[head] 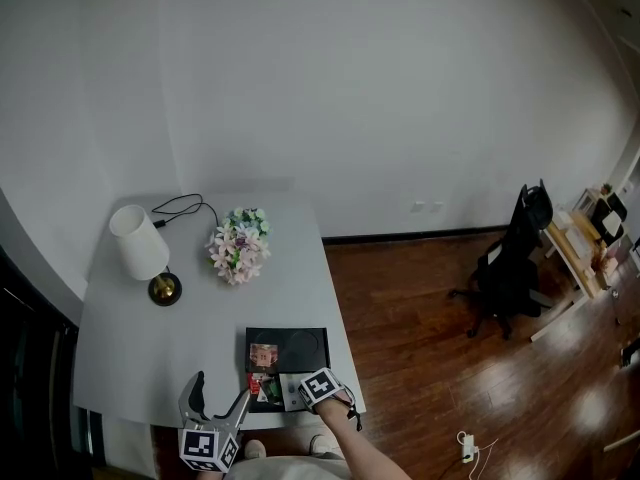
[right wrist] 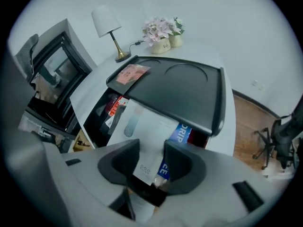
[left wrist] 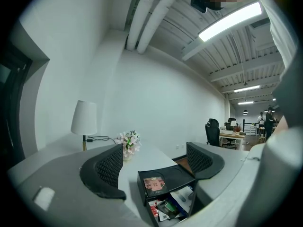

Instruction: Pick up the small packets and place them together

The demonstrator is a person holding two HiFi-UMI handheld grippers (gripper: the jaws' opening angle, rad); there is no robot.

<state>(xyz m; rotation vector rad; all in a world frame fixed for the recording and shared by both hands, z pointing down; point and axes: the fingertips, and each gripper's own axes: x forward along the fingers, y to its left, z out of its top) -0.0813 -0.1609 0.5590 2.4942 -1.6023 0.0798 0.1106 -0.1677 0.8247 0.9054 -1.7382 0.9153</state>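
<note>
A black organiser box (head: 312,347) stands at the front of the grey table (head: 150,348), its drawer (left wrist: 161,207) pulled out and holding several small packets. One reddish packet (head: 263,356) (right wrist: 131,73) lies on the box's top tray. My right gripper (right wrist: 151,151) (head: 318,388) reaches into the drawer, jaws partly closed, with a white packet (right wrist: 147,129) in the gap and a blue packet (right wrist: 180,134) beside it; I see no pad pressing on either. My left gripper (left wrist: 154,157) (head: 215,406) hovers open and empty at the table's front edge, left of the box.
A white lamp (head: 140,246) and a flower pot (head: 238,245) stand at the back of the table, with a black cable (head: 185,206) behind them. To the right are wooden floor, an office chair (head: 512,258) and a desk (head: 575,248).
</note>
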